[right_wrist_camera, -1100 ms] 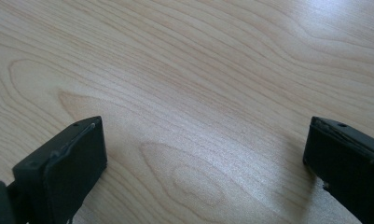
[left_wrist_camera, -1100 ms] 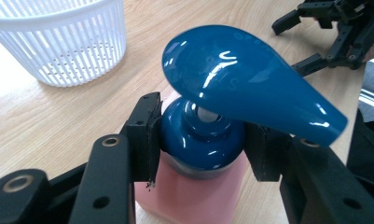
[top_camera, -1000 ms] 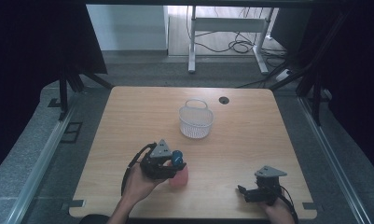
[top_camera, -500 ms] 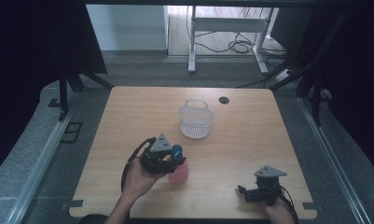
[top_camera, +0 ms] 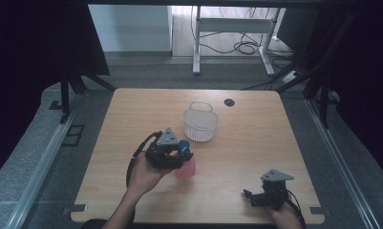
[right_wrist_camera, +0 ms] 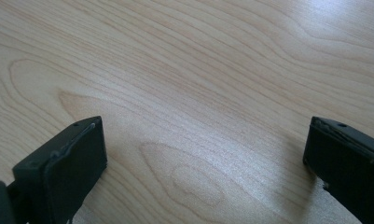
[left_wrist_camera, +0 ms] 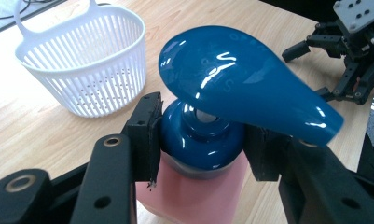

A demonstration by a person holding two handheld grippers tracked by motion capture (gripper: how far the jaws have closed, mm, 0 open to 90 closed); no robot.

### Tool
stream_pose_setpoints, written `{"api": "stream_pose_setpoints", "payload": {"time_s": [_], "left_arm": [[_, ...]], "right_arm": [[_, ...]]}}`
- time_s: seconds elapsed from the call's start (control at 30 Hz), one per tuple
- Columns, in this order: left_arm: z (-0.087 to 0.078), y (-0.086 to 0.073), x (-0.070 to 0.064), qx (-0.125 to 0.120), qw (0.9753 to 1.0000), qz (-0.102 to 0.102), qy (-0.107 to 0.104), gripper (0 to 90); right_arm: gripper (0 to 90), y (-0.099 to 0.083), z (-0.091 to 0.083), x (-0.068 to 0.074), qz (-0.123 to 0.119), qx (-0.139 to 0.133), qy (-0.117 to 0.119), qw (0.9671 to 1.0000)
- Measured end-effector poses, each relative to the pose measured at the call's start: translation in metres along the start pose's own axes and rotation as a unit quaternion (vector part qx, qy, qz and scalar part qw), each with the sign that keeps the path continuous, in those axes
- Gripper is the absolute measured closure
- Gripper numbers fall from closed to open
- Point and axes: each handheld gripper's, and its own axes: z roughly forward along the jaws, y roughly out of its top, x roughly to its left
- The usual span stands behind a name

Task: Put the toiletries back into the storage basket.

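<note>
The left tool point(top_camera: 179, 153) is clamped on a soap bottle point(top_camera: 185, 167). Its two black jaws squeeze the blue neck of the bottle, one on each side, just under the big blue pump top point(left_wrist_camera: 240, 84). The bottle is pink below the neck. It stands upright near the middle of the wooden tabletop point(top_camera: 256, 138), a bit to the left and closer to the person. A hand point(top_camera: 143, 175) holds the left tool from behind.

A white basket point(top_camera: 200, 123) with a handle sits just past the bottle, near it but not touching. In the left gripper view the basket point(left_wrist_camera: 82, 65) is up and to the left of the pump top.

The right tool point(top_camera: 250, 198) rests low near the front right edge of the tabletop, well apart from the bottle. Its jaws are wide apart with bare wood between them, and they hold nothing
</note>
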Motion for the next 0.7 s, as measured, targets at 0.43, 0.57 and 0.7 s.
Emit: {"api": "stream_pose_setpoints", "payload": {"time_s": [0.43,0.57,0.7], "left_arm": [[-0.001,0.019,0.008,-0.002,1.0,-0.006,0.002,52.3],[-0.002,0.028,0.009,-0.002,1.0,0.0,0.005,52.4],[-0.002,0.036,0.011,-0.004,1.0,0.001,0.007,52.3]], "right_arm": [[0.0,0.0,0.0,0.0,0.0,0.0,-0.001,1.0],[0.0,0.0,0.0,0.0,0.0,0.0,-0.001,1.0],[0.0,0.0,0.0,0.0,0.0,0.0,-0.001,1.0]]}}
